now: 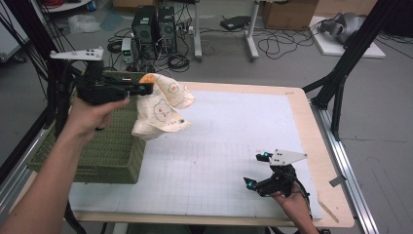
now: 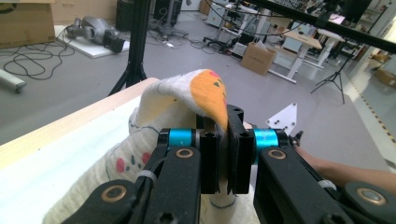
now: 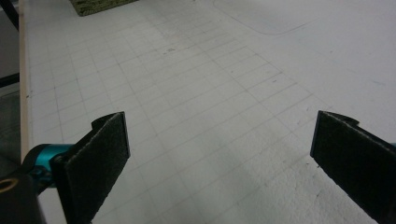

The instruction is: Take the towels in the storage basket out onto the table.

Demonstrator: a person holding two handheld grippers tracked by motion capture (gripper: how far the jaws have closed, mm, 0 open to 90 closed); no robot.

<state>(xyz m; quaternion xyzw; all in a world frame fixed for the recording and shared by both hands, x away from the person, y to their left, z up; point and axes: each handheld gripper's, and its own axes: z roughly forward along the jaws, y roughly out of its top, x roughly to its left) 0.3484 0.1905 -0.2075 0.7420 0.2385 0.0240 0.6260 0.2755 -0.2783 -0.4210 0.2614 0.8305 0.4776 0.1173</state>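
Note:
A cream cloth (image 1: pixel 163 105) with small printed figures and an orange patch hangs in the air over the table's left side, next to the green basket (image 1: pixel 109 148). My left gripper (image 1: pixel 146 89) is shut on its top edge. In the left gripper view the cloth (image 2: pixel 187 100) drapes over the closed jaws, its orange patch pinched between the pads (image 2: pixel 227 158). My right gripper (image 1: pixel 257 170) rests low near the table's front right, jaws wide apart. In the right gripper view its pads (image 3: pixel 95 161) stand far apart over the bare gridded mat (image 3: pixel 201 98).
The woven green basket stands at the table's left edge, its corner (image 3: pixel 100 4) just visible in the right gripper view. A white gridded mat (image 1: pixel 234 141) covers the wooden table (image 1: pixel 316 136). Black frame posts (image 1: pixel 341 68) rise at the right, and computers and cables lie on the floor behind.

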